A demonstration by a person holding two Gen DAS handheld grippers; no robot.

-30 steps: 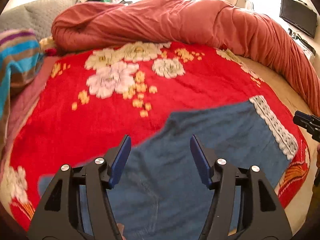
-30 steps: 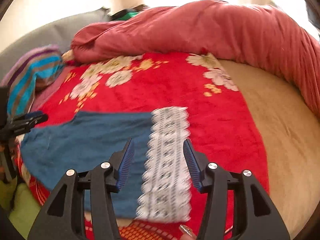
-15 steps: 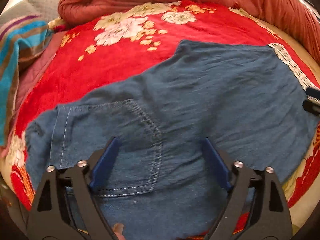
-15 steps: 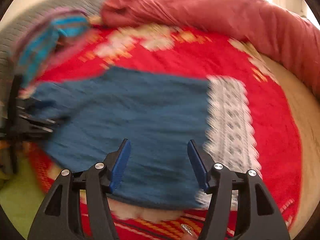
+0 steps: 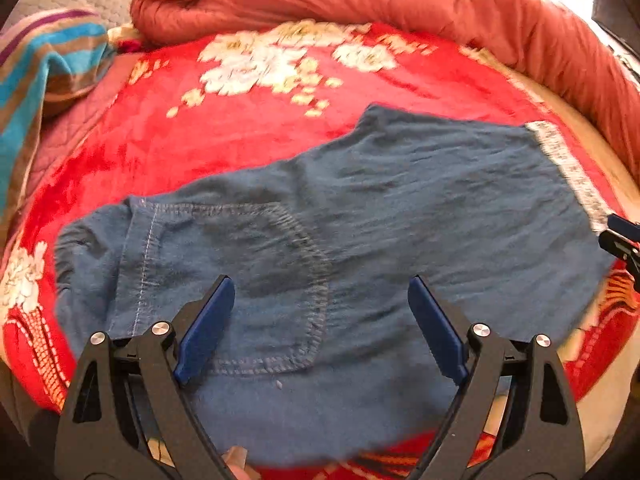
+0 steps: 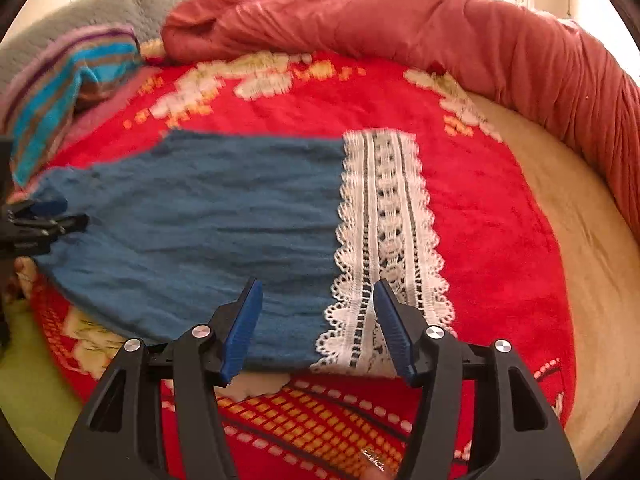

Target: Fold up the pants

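Pants matt blue denim, white lace hem; blanket plush red.

Pants near hem hidden behind left tool frame; floral blanket pattern motion-blurred.

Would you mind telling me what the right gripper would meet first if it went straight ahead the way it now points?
Most likely the pants' white lace hem: the open right gripper points at it. Height above the cloth is unclear.
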